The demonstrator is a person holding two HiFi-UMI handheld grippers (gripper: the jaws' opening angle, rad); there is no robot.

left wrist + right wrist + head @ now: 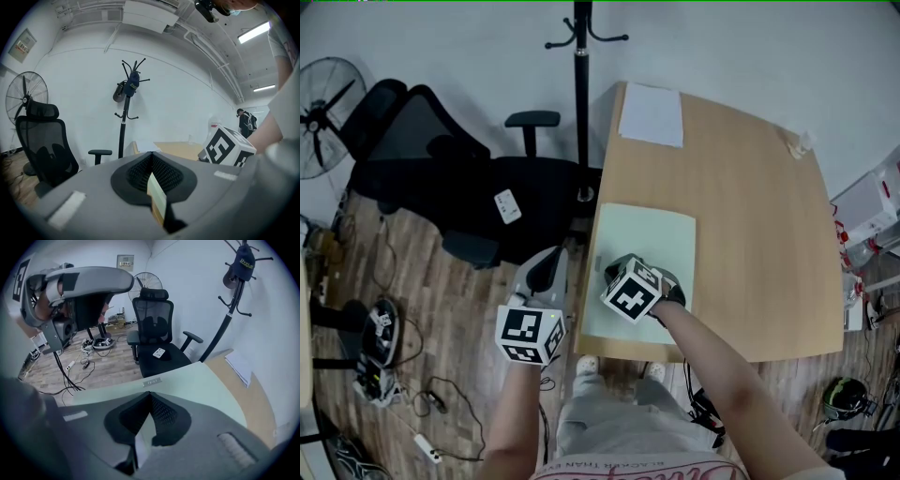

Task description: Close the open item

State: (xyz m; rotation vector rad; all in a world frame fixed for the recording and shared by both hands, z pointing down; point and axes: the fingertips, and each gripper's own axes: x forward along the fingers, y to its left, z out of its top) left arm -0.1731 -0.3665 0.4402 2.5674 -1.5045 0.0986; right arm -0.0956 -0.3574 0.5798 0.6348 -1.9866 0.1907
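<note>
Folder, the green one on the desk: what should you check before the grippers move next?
1. The folder lies flat on the desk: ok.
2. The folder is closed: it looks like one flat piece with no raised cover, but cannot tell for sure.
3. The right gripper is above the folder's near edge, jaws together and empty: ok.
4. The left gripper is off the desk's left side, jaws together and empty: ok.
5. The paper at the far corner lies apart from the folder: ok.
6. The chair is clear of the left gripper: cannot tell.
</note>
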